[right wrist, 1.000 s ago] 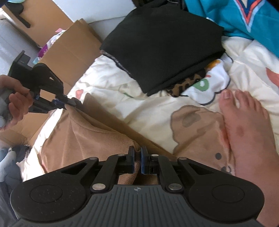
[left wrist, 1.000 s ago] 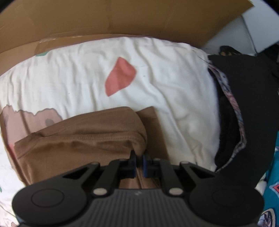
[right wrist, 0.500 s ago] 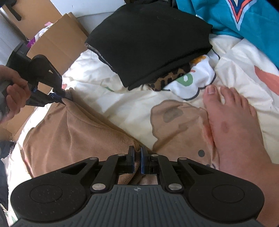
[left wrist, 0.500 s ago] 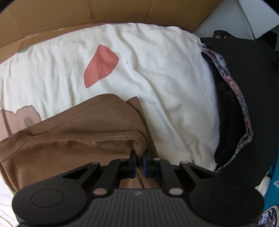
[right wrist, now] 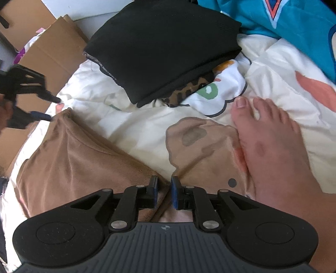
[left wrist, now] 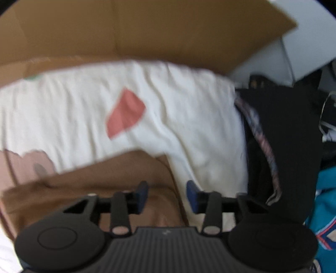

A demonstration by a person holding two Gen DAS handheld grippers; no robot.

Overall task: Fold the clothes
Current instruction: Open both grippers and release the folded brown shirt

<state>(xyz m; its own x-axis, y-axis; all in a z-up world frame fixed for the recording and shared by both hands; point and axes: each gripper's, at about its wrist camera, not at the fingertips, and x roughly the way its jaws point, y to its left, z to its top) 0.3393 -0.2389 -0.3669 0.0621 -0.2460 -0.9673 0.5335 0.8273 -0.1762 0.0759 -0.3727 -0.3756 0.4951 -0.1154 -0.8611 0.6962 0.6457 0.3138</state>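
Note:
A folded brown garment lies flat on the printed white bedsheet. My left gripper hangs just over its far right corner. Its jaws are opening, with the cloth below them and no pad pressing on it. From the right wrist view, the left gripper shows at the garment's far corner, held by a hand. My right gripper sits at the near right corner. Its jaws are opening a little, and the garment's edge lies loose in the narrow gap.
A folded black stack with a leopard-print piece under it lies beyond the brown garment. A teal garment is at the far right. A bare foot rests on the sheet to the right. Cardboard borders the bed.
Both grippers were shut on the brown garment's corners; both now stand apart and the cloth has dropped flat. The left gripper has shifted and its view is blurred.

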